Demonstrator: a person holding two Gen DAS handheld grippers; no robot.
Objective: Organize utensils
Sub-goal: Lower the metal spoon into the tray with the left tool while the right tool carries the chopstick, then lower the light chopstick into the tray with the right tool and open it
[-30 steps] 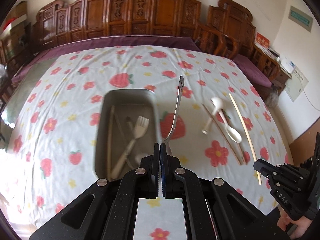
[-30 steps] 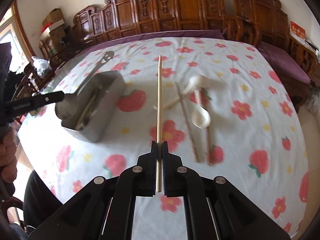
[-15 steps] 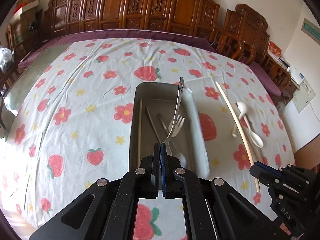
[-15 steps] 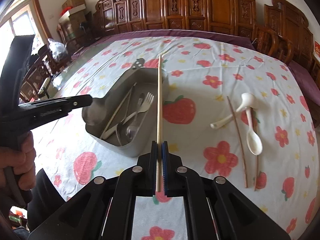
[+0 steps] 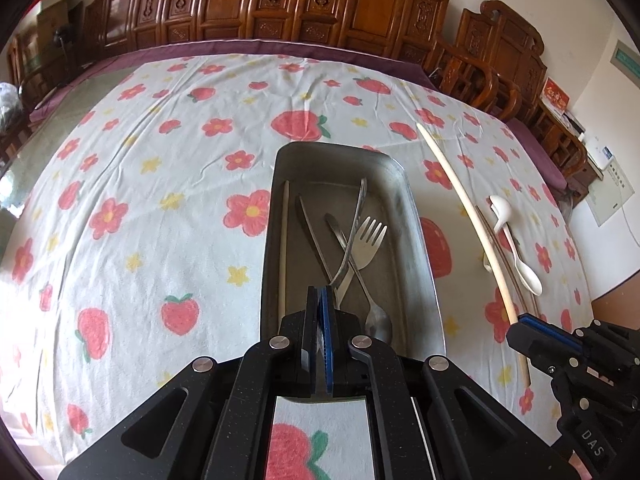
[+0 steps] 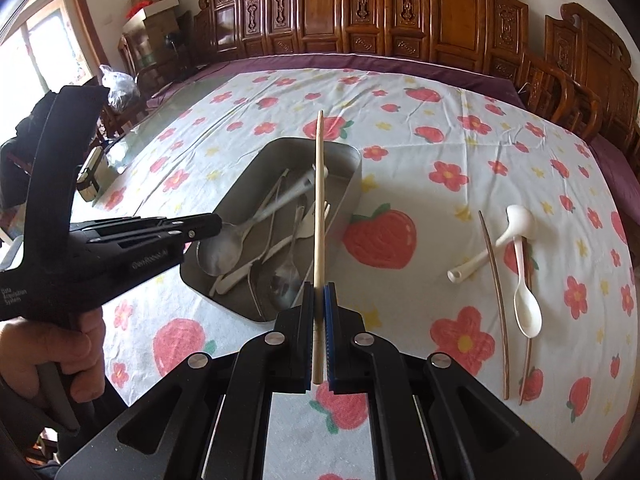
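Left gripper [image 5: 319, 300] clamped on a metal spoon [image 6: 224, 246], right gripper [image 6: 319, 296] on a pale chopstick [image 6: 319, 200].

Steel tray [image 5: 416, 240] of cutlery, pale chopstick [image 6: 319, 216] above, white spoons [image 6: 520, 264] aside

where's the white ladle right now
The white ladle lies on the flowered tablecloth to the right of the metal tray in the right wrist view, between two dark chopsticks, its handle crossing a white spoon.

"DAS" is printed on the right tongs [image 5: 528, 326] body
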